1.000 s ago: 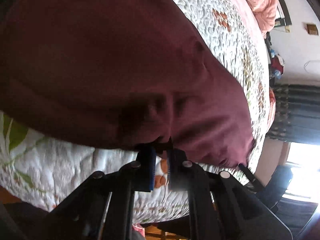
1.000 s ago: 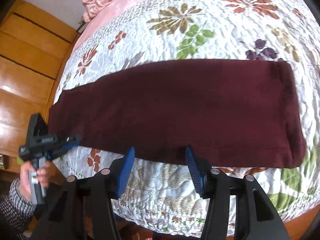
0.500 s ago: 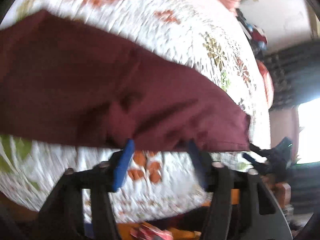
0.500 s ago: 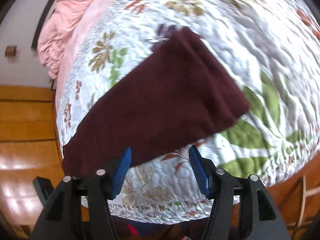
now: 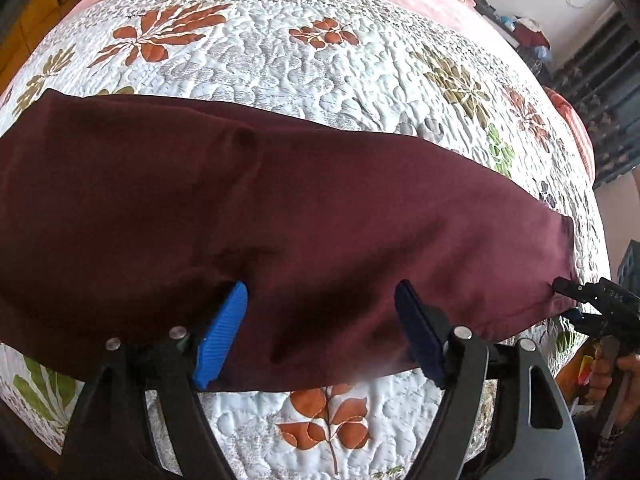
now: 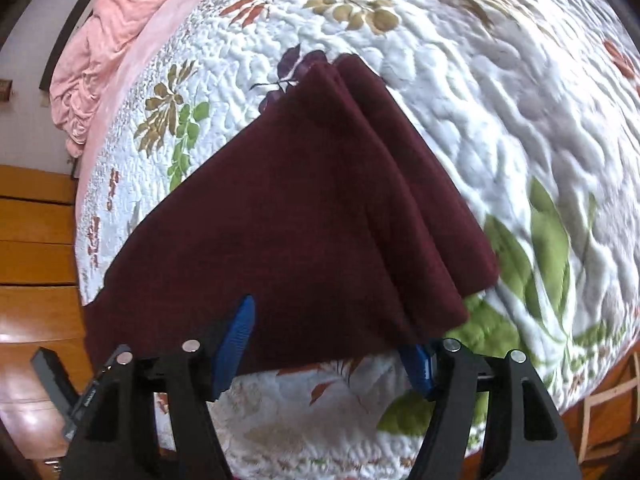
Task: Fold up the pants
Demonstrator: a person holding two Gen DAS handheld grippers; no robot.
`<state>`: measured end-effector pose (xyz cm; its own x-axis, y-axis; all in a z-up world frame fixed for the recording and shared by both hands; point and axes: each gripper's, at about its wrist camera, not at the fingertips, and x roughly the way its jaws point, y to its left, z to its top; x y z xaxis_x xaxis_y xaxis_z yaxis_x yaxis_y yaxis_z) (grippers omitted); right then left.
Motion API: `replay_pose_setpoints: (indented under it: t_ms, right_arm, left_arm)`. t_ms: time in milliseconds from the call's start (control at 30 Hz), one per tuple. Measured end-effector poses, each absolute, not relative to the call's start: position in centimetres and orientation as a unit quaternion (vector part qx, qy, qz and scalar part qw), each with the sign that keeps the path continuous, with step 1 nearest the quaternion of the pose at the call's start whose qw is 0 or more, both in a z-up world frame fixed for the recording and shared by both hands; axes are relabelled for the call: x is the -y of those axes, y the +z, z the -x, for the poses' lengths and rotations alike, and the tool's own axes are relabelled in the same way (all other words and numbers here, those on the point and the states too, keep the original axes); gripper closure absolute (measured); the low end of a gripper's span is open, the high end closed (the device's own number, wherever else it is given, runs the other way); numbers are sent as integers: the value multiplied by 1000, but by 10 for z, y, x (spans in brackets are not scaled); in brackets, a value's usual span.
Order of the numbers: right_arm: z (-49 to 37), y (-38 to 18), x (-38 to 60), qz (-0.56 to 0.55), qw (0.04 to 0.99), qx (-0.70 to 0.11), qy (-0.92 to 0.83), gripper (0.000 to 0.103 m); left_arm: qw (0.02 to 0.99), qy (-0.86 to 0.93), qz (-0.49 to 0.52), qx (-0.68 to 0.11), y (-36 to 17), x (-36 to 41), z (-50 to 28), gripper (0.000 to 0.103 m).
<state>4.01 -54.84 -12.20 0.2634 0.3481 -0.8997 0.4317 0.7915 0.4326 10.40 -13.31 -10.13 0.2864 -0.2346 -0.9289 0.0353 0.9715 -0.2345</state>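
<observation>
Dark maroon pants (image 5: 300, 208) lie folded into a long band across a floral quilt (image 5: 280, 60). My left gripper (image 5: 320, 334) hovers over the band's near edge. Its blue pads stand wide apart and its jaws are opening, with cloth below the gap and neither pad pressing on it. My right gripper (image 5: 564, 299) shows at the band's right end. In the right wrist view the pants (image 6: 312, 208) end in stacked layers. My right gripper (image 6: 326, 354) sits at that end's near corner. Its jaws are opening, and the cloth edge overlaps its right pad.
The quilt (image 6: 500, 100) covers a bed, with a crumpled pink blanket (image 6: 100, 52) at its head. Wooden flooring (image 6: 36, 260) lies beyond the bed's edge. A person's hand (image 5: 608, 368) holds the right gripper's handle. Dark curtains (image 5: 608, 80) hang at the far right.
My left gripper, shut on the pants' edge a second ago, has let go and opened wide, and the cloth lies flat. My right gripper rolled and moved to the pants' end, its jaws widening.
</observation>
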Motion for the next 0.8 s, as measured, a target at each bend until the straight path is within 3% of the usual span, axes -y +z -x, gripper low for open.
replay_pose_setpoints:
  t_ms: [33,67,100,133,267,433,500,600,633,700,800]
  right_arm:
    - [-40,-120,548,-313,736,-599,-35,52]
    - [-40,-118,548,-304,745,-592,-37,59]
    - [-40,-115,550,-303,753,-583,-33,75]
    - [-41,-112,552,-312,759,-571,-22,81]
    - [-42,-68,547,-291,818,-496,28,86]
    - [-33,-1,570,-308,873,-371,74,87]
    - [-40,-9,577,-279,871,-403,26,87]
    - [-51,-68,594,-294,814,-500,-44,87]
    - [-54,-95,594,-292,788,-539,-61,87]
    - [-56,-110,592,-284,781,-552,-67,87]
    - [-60,-103,590,-279,789,-545,-61,84]
  left_arm:
    - [798,-85,82,-592,-102,131,-103,26]
    - [798,-85,79,-591,-102,131,-101,26]
    - [798,-86,77,-591,-102,131,-101,26]
    - [799,-87,74,-591,-101,131,-100,26]
    - [813,-81,87,-570,-89,125,-99,27]
    - [864,-88,85,-488,-52,119,-89,25]
    - [862,-88,71,-493,-59,121,-89,19]
    - [814,-80,23,-575,-109,129,-95,21]
    - [817,-86,5,-570,-119,131,-91,20]
    - [829,-89,-28,-552,-117,137,-87,19]
    - [827,-90,10,-554,-105,131,-88,20]
